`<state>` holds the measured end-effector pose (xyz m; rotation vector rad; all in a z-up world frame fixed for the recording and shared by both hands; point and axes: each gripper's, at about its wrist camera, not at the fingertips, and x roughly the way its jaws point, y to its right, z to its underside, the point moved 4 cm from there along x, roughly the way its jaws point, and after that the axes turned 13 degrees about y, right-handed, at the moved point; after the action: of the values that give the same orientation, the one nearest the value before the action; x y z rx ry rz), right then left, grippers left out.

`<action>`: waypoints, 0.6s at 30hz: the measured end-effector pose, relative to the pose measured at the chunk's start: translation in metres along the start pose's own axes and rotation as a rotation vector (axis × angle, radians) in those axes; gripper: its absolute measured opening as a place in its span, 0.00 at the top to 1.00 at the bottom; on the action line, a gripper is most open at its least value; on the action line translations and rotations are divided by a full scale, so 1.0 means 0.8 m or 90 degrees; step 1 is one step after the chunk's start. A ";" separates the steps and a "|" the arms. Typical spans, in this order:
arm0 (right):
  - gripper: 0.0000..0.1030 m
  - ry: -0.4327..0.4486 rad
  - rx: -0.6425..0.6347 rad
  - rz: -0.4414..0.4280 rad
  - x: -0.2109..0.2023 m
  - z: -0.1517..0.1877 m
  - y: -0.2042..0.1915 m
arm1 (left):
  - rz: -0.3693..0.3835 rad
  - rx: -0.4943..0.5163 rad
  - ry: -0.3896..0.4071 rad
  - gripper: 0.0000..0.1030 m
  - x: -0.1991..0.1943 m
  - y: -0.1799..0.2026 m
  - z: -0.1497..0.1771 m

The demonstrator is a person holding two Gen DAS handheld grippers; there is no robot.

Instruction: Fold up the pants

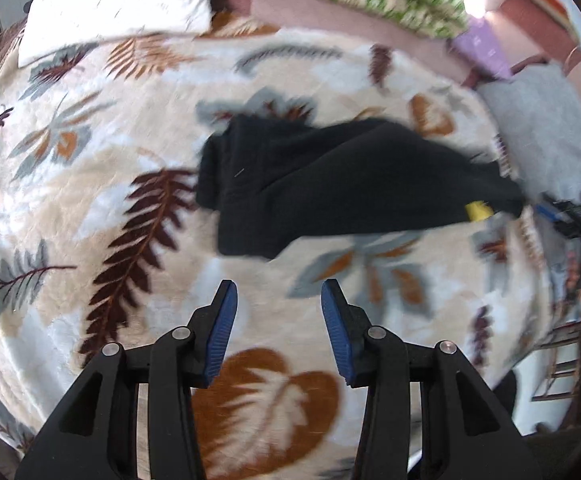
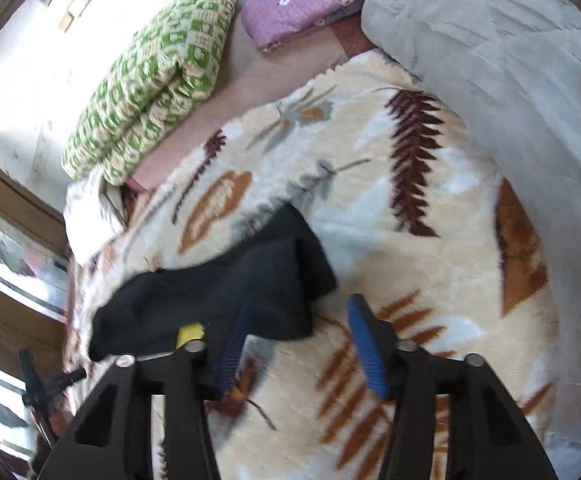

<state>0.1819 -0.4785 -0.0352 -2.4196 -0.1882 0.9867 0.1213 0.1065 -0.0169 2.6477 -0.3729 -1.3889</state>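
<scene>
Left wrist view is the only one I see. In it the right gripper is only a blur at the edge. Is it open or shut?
Observer: Open. The right gripper holds nothing; the blanket shows between its pads.
Operator: Where is it relative to the pants?
Observer: At the near end of the pants. One pad overlaps the black cloth, beside the yellow tag, and the other is over bare blanket. I cannot tell whether it touches the cloth.
</scene>
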 end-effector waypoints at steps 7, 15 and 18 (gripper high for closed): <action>0.46 -0.021 0.049 0.013 0.038 -0.004 -0.021 | -0.007 -0.044 0.001 0.47 0.028 0.060 -0.039; 0.45 -0.034 0.038 0.018 0.045 -0.005 -0.020 | -0.091 -0.127 0.037 0.47 0.048 -0.020 -0.099; 0.45 -0.032 0.041 0.024 0.050 -0.008 -0.015 | -0.077 -0.156 -0.025 0.47 0.081 -0.052 -0.105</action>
<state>0.2164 -0.4584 -0.0497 -2.3490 -0.1273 1.0549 0.2323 0.1286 -0.0295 2.4816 -0.0407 -1.4195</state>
